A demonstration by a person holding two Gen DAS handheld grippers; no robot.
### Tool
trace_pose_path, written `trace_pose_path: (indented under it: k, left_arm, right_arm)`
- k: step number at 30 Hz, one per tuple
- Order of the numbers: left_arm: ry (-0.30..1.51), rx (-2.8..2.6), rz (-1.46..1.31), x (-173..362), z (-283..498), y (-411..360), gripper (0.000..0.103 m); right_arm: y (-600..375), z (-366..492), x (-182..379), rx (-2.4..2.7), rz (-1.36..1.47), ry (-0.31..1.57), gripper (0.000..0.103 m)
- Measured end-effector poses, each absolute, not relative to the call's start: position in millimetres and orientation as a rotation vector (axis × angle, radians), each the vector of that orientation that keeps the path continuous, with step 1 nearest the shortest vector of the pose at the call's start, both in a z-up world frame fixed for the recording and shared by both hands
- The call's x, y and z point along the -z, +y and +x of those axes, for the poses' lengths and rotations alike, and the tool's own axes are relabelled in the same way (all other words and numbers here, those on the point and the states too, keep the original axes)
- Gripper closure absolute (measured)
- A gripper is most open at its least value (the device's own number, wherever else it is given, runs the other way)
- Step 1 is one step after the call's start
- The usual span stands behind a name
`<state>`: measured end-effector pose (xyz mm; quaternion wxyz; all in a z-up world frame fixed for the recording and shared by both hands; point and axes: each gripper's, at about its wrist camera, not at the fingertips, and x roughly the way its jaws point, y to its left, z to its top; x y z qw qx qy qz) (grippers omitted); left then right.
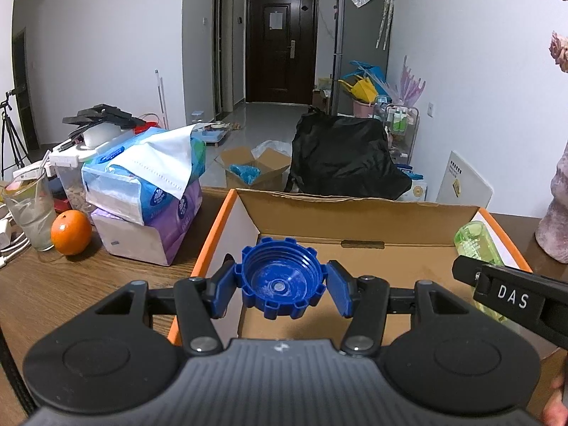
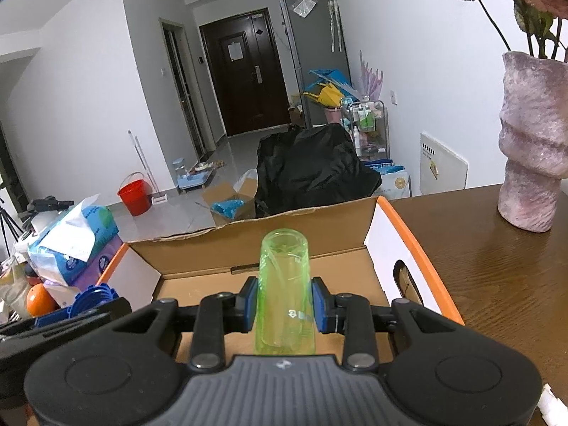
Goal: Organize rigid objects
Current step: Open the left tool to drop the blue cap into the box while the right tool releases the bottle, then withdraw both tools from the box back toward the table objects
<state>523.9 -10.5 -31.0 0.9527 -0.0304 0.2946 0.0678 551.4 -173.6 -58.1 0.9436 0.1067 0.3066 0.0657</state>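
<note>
The left gripper's (image 1: pixel 280 278) blue fingers (image 1: pixel 224 289) clamp a blue ribbed cap (image 1: pixel 282 277) from both sides, its hollow facing the camera, above the open cardboard box (image 1: pixel 355 213). The right gripper (image 2: pixel 284 307) stands narrow, pads (image 2: pixel 321 305) pressing a translucent green bottle (image 2: pixel 284 291), which points forward over the same box on the wooden table (image 2: pixel 497 266).

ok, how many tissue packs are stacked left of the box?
3 visible. Blue tissue pack on top with a sheet pulled out, purple tissue pack beneath it, white tissue pack at the bottom on the table, left of the cardboard box. More may be hidden behind.
</note>
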Motion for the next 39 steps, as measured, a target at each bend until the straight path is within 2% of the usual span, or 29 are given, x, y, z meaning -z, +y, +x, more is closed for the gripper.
trace_pose_path:
  k: [1, 2, 3, 4, 5, 6, 12, 18, 39]
  left_arm:
    - [0.599, -0.138, -0.063, 31, 523, -10, 0.037]
    - [0.600, -0.144, -0.070, 30, 523, -9, 0.020]
    - [0.594, -0.156, -0.073, 29, 522, -8, 0.015]
    - [0.584, -0.167, -0.069, 28, 520, -7, 0.011]
    - [0.577, -0.175, -0.068, 27, 519, -6, 0.006]
    - [0.575, -0.178, -0.076, 25, 518, -4, 0.002]
    - [0.571, -0.191, -0.100, 22, 515, 2, 0.000]
    - [0.567, -0.196, -0.089, 20, 512, -1, 0.000]
    - [0.517, -0.206, -0.085, 6, 471, 11, 0.000]
  right_arm:
    - [-173, 552, 58, -0.136, 0.215, 0.633, 0.073]
    - [-173, 553, 58, -0.132, 0.208, 0.647, 0.072]
    - [-172, 553, 57, -0.119, 0.195, 0.651, 0.068]
    - [-171, 551, 55, -0.096, 0.170, 0.652, 0.062]
    - [-171, 550, 53, -0.074, 0.148, 0.651, 0.044]
    - [-171, 547, 51, -0.064, 0.137, 0.642, 0.028]
    - [-173, 538, 40, -0.075, 0.128, 0.597, 0.004]
    - [-173, 534, 38, -0.080, 0.138, 0.585, 0.000]
    - [-176, 486, 22, -0.094, 0.119, 0.517, 0.000]
